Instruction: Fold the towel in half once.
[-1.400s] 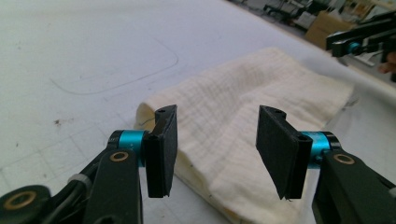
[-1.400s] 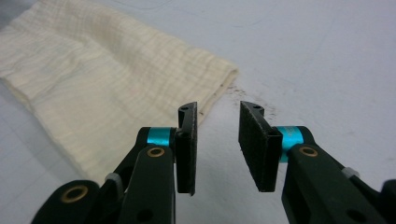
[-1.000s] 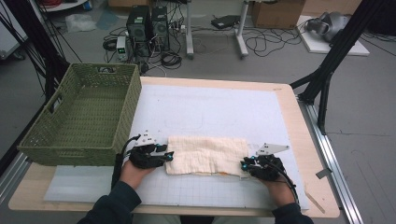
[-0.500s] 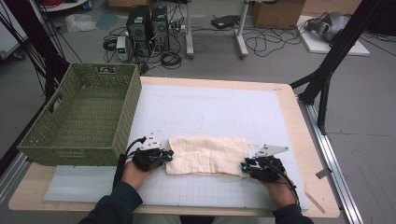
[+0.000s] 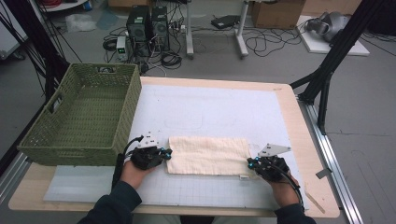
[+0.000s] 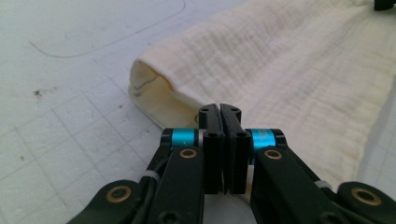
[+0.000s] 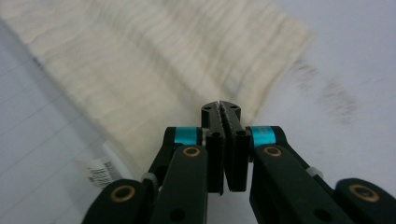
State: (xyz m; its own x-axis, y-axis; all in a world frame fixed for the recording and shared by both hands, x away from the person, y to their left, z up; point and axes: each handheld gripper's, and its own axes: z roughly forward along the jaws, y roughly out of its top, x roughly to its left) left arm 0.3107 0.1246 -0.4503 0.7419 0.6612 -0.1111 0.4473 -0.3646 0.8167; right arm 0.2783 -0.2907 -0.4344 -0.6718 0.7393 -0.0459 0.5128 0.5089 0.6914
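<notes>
Item: folded cream cloth (image 5: 208, 156), waffle-textured, lying flat on the white gridded mat (image 5: 210, 112) toward the near edge of the desk (image 5: 299, 135). Long axis runs left to right. A small white label (image 7: 100, 170) shows at its near right corner.

Left gripper (image 5: 164, 153): at the left short end of the cloth, held in the person's left hand (image 5: 135, 169). In the left gripper view its jaws stand pressed together, and the cloth's edge lies right at and under their tips; the jaws have just been closing. A rolled fold of the cloth opens just to the left of the jaws. Whether fabric is pinched between the pads cannot be told for sure, though the cloth runs up against them.

Right gripper (image 5: 252, 163): at the near right corner of the cloth, held in the person's right hand (image 5: 282, 186). In the right gripper view its jaws are together at the cloth's edge; they too have just been closing. The cloth there is blurred.

Green woven basket (image 5: 81, 116): stands at the left of the desk, just behind the left gripper, apart from the cloth.

Surroundings: computer towers (image 5: 147, 25), cables and a cardboard box (image 5: 275, 11) on the floor beyond the desk.
</notes>
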